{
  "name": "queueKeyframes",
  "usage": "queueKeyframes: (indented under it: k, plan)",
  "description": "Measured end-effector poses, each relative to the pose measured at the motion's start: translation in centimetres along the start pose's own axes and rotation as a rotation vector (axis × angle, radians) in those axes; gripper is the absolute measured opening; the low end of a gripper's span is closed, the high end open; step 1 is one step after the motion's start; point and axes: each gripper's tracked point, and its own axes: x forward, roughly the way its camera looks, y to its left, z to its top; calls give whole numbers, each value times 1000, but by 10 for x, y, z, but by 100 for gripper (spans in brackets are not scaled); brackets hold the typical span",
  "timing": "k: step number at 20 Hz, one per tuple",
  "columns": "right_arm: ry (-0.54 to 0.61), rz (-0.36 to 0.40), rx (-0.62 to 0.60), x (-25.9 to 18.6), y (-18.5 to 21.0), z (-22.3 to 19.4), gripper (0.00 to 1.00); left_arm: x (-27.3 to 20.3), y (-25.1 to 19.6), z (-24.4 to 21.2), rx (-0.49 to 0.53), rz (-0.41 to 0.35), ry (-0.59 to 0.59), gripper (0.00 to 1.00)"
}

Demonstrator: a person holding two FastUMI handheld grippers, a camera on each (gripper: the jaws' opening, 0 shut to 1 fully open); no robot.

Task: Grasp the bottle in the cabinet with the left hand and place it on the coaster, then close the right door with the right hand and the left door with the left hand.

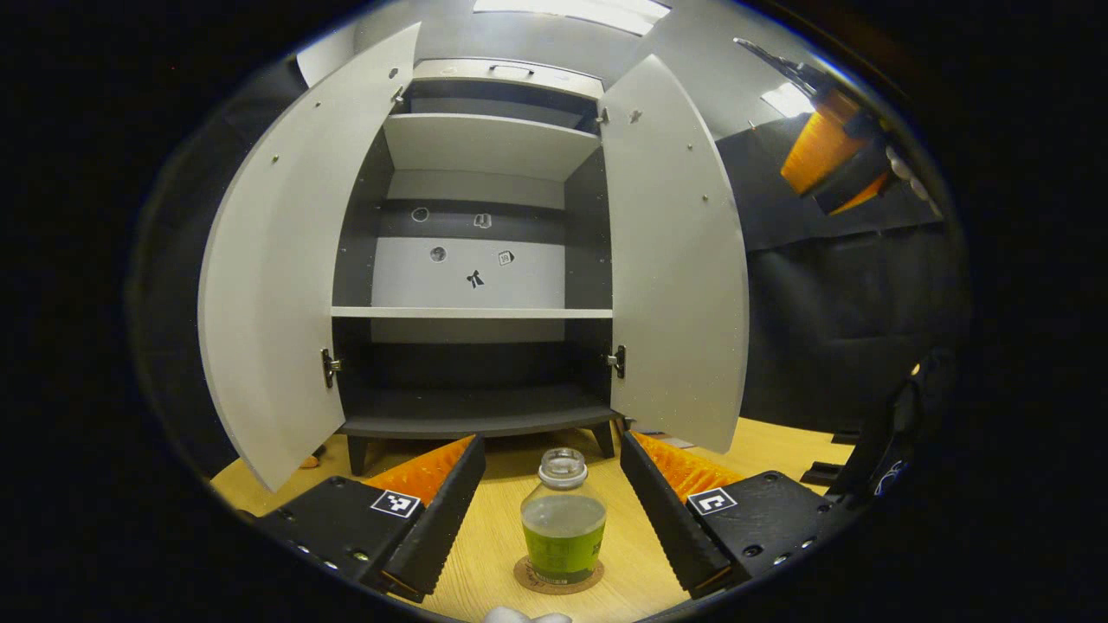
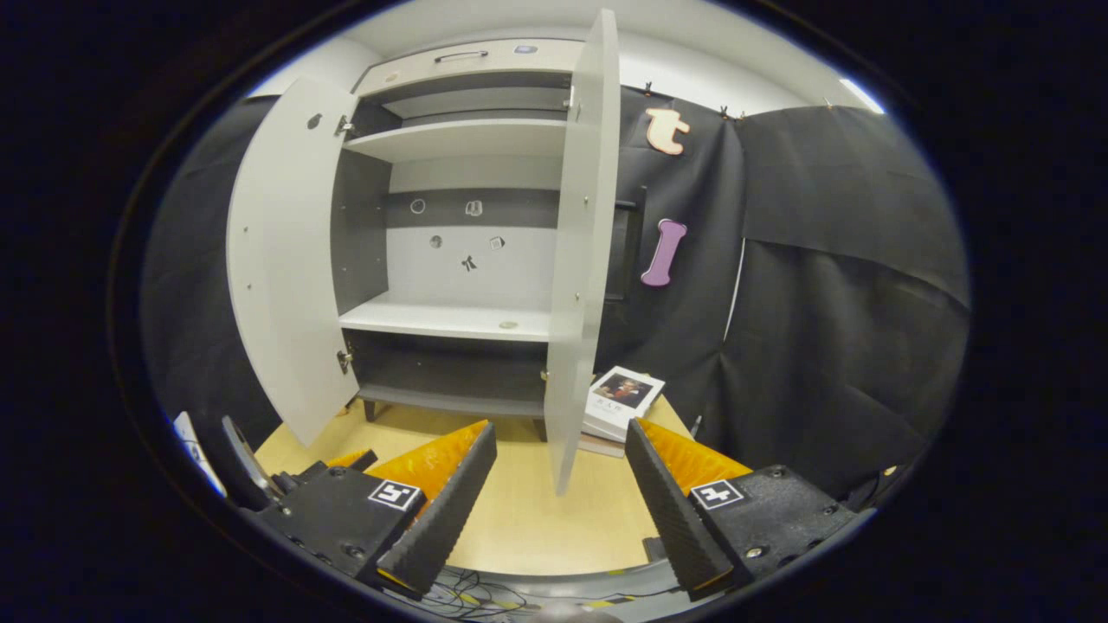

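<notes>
We are looking at a small clear glass bottle with a green label (image 1: pixel 563 526), half full of pale liquid, standing upright on a round brown cork coaster (image 1: pixel 558 578) on the pale wooden tabletop (image 1: pixel 485 554). It is sitting between the fingers of the left gripper (image 1: pixel 554 519), which are spread wide and touching neither side of it, so we are judging the first part of the job as done: the bottle is out of the cabinet and set down.

Behind it, the grey two-door cabinet (image 1: pixel 472 311) is standing with empty shelves, a few small stickers showing on its back panel. Both doors are hanging open: the right door (image 1: pixel 679 260) and the left door (image 1: pixel 277 277) are swung outward toward us, so both closings are what we are counting as left to do.

In the right gripper view, the right gripper (image 2: pixel 558 497) is likewise gaping and holding nothing, and it is pointing at the thin leading edge of the right door (image 2: pixel 580 251), which is standing just beyond its fingers. In the left gripper view we are also catching that right gripper high at the far right.

A small stack of books with a white cover (image 2: pixel 619 402) is lying on the table beside the cabinet, near the foot of the right door; we are judging it to be behind the door's swing, though the bottle is sitting in front of the cabinet, where the left door's arc could pass near.
</notes>
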Motion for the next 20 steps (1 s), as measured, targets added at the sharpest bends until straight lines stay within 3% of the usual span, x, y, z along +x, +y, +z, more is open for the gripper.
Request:
queueKeyframes:
  k: [5,9,11,14,20]
  plan:
    - [-64,9,13,8,-1,15,98,-27,34,84,-72,95,-8,95]
    - [-120,20,51,17,-6,30,99,-57,96,142,12,281,-12,95]
    - [-152,7,80,22,-18,39,99,-71,121,170,27,338,-36,95]
    - [-189,-27,108,30,-44,52,98,-96,145,190,51,408,-39,94]
    - [-216,-133,133,55,-133,74,99,-124,136,192,57,452,6,94]
